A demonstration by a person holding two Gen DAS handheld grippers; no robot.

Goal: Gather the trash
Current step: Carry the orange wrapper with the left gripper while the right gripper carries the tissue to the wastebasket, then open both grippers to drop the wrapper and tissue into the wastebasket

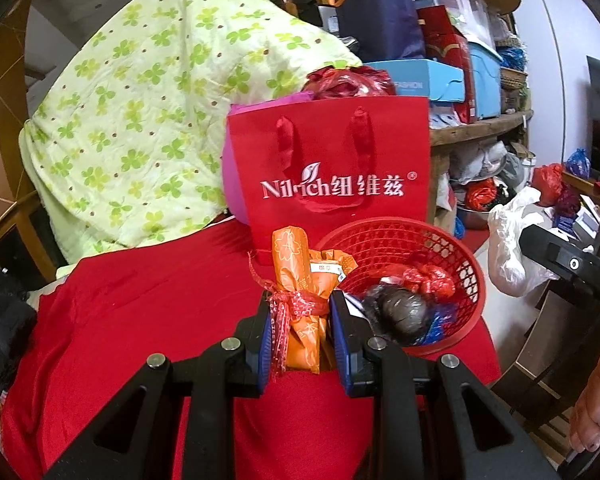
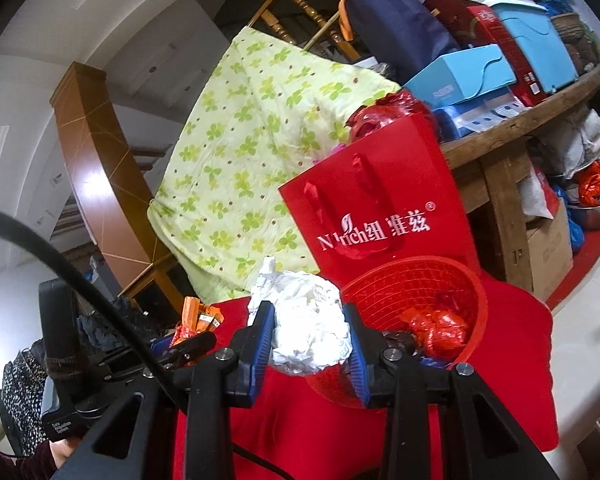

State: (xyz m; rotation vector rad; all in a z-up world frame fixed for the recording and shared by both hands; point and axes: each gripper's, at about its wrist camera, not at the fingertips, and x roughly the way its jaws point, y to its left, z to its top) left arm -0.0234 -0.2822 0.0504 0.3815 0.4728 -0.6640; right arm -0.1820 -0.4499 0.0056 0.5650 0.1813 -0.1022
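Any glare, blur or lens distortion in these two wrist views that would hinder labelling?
Left wrist: strong fisheye bowing with dark corners; red bag sharp, its logo legible; orange packet in focus. Right wrist: same bowing, tilted horizon; bright glare on the wooden column; crumpled white paper slightly overexposed; red basket clear.

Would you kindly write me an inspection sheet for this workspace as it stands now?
Surface: red cloth covers it.
Job's things: red basket holding red and dark bundles; orange packet; white paper wad.
Clutter: red gift bag behind the basket; green clover quilt.
Grippers: left gripper shut on the orange packet; right gripper shut on the white paper wad.
Cables: black cable by the left gripper.
Surroundings: wooden shelf stacked with boxes.
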